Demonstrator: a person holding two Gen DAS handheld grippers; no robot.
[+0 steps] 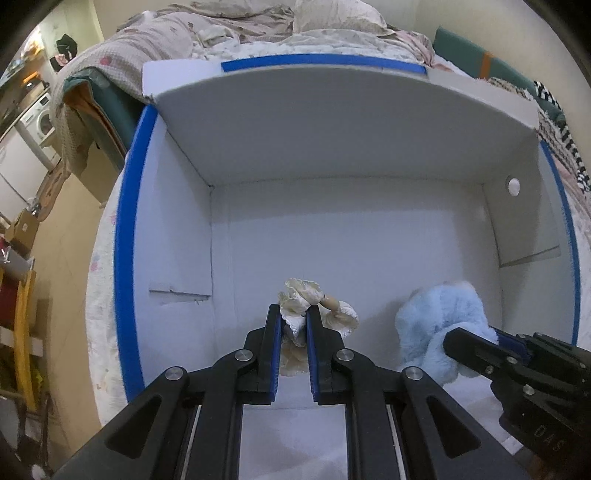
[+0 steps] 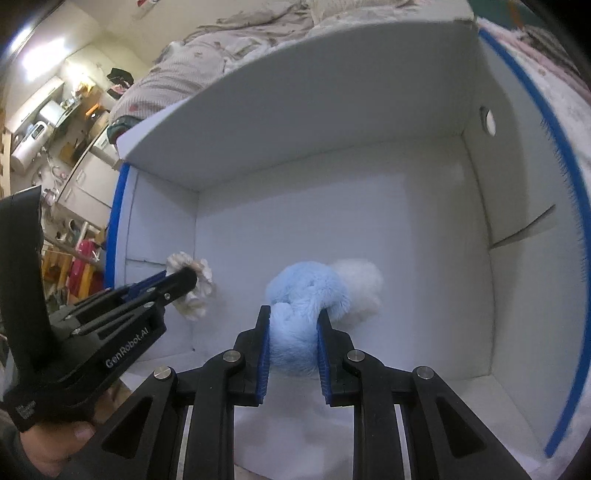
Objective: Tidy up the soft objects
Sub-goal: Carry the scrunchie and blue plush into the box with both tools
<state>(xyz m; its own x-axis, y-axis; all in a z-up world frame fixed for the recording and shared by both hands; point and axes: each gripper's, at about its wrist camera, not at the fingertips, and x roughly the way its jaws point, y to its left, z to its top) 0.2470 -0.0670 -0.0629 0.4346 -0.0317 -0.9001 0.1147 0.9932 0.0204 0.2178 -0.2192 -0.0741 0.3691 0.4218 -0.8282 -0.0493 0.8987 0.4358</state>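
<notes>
My left gripper (image 1: 293, 314) is shut on a cream ruffled scrunchie (image 1: 306, 301) and holds it inside a white box (image 1: 332, 229) with blue-taped rims. It also shows in the right wrist view (image 2: 181, 280) with the scrunchie (image 2: 195, 295) at its tip. My right gripper (image 2: 293, 314) is shut on a fluffy light blue plush toy (image 2: 306, 291) with a white furry part (image 2: 360, 284) behind it, low in the box (image 2: 332, 206). In the left wrist view the plush (image 1: 439, 321) sits at the right with the right gripper (image 1: 476, 339) on it.
The box lies on a bed with rumpled patterned bedding (image 1: 258, 26). Its far flap (image 1: 332, 110) stands up, and a side wall has a round hole (image 1: 513, 186). To the left are a washing machine (image 1: 40, 122) and cluttered shelves (image 2: 55, 122).
</notes>
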